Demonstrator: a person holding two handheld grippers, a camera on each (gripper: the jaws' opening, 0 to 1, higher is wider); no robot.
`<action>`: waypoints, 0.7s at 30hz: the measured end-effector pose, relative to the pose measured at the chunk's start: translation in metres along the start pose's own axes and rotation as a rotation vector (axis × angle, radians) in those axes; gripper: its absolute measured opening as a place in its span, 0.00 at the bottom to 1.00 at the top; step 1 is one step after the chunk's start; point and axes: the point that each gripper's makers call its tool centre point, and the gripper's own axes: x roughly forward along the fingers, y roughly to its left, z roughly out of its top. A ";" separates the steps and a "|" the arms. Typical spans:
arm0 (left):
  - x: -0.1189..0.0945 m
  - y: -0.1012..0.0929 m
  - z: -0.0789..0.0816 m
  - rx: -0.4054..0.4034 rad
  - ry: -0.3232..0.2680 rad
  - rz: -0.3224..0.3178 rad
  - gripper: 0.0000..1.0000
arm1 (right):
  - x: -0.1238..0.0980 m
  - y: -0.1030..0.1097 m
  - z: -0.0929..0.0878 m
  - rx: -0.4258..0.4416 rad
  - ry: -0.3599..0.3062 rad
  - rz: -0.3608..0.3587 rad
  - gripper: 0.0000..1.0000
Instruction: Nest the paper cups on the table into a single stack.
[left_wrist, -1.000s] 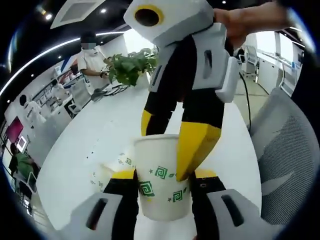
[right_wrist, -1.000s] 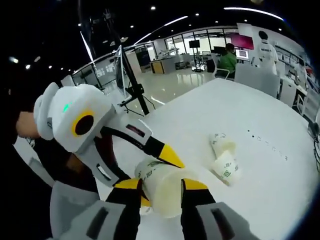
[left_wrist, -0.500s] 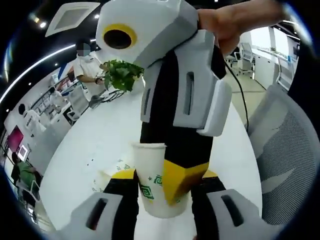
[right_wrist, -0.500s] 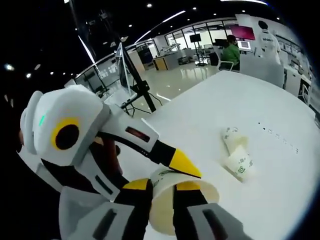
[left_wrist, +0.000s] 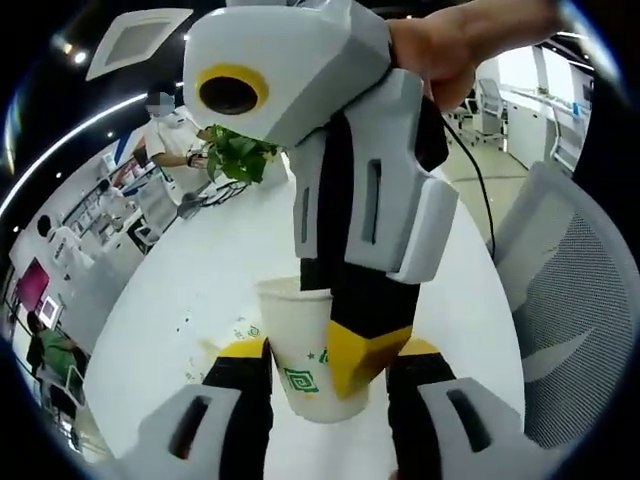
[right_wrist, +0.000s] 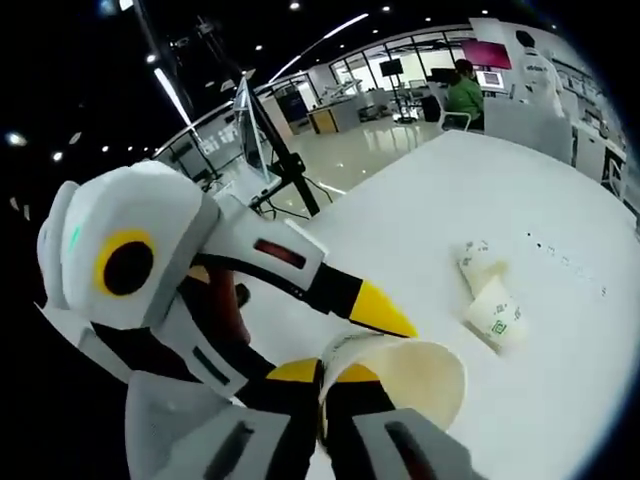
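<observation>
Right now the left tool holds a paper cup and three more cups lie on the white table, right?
Not three: two loose cups lie on the white table, as the right gripper view shows. The left tool does hold a paper cup.

L claw (left_wrist: 325, 372) at bottom centre of left gripper view, jaws closed on a paper cup (left_wrist: 300, 345). R claw (right_wrist: 322, 385) at bottom centre of right gripper view, jaws nearly together, pinching the cup's rim. A hand (left_wrist: 455, 40) at upper right of left gripper view holds the R claw's body.
</observation>
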 end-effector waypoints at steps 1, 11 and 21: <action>0.000 0.000 0.000 -0.007 -0.001 0.002 0.45 | 0.000 0.000 0.000 -0.003 0.002 -0.004 0.00; -0.016 0.008 -0.013 -0.117 -0.009 0.058 0.53 | 0.000 0.000 -0.002 -0.038 0.038 -0.031 0.00; -0.034 0.005 -0.038 -0.249 -0.004 0.088 0.57 | 0.006 -0.007 -0.006 -0.081 0.079 -0.046 0.00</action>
